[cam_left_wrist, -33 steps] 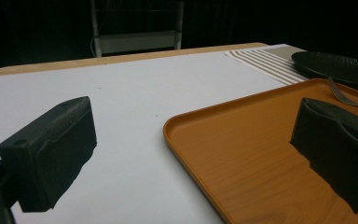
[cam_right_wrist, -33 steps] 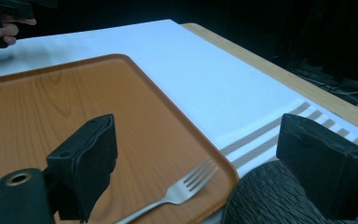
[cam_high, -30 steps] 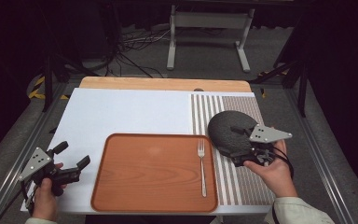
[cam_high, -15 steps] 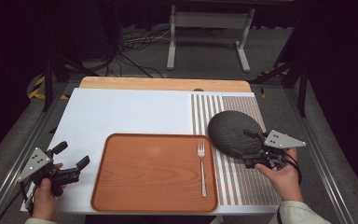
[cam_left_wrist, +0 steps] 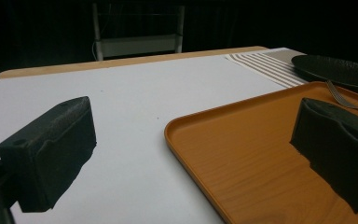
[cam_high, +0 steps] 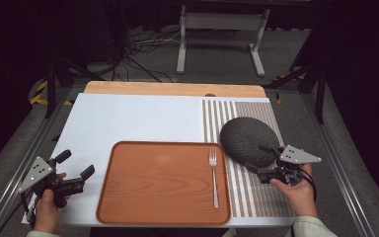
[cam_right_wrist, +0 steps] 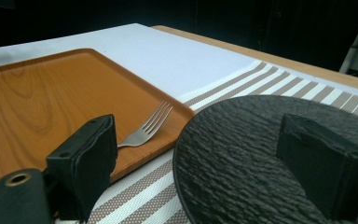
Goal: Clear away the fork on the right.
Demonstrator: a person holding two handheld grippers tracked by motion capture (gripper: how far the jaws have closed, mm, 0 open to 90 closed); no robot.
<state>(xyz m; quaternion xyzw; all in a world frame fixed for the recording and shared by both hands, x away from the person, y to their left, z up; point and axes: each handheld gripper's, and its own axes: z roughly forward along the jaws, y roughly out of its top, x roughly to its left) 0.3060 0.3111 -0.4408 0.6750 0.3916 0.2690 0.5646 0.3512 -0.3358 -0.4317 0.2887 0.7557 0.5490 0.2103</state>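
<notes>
A dark, rough-surfaced round plate (cam_high: 246,139) (cam_right_wrist: 242,154) lies flat on the striped mat (cam_high: 256,190) at the right. My right gripper (cam_high: 256,157) (cam_right_wrist: 196,142) is low at the plate's near right rim with its jaws open. One jaw is over the plate and the other over the mat beside it, neither pressing. A silver fork (cam_high: 213,177) (cam_right_wrist: 147,127) lies along the right side of the orange wooden tray (cam_high: 153,187) (cam_left_wrist: 242,144). My left gripper (cam_high: 76,164) (cam_left_wrist: 191,140) stands open and empty left of the tray.
A white mat (cam_high: 133,118) covers the table's left and middle. A wooden strip (cam_high: 172,89) runs along the far edge. Metal rails flank the table. A white stand (cam_high: 217,24) and cables sit on the floor beyond.
My right gripper has come down and drawn back from over the plate to its near right rim. The plate, fork, tray and left gripper have stayed put.
</notes>
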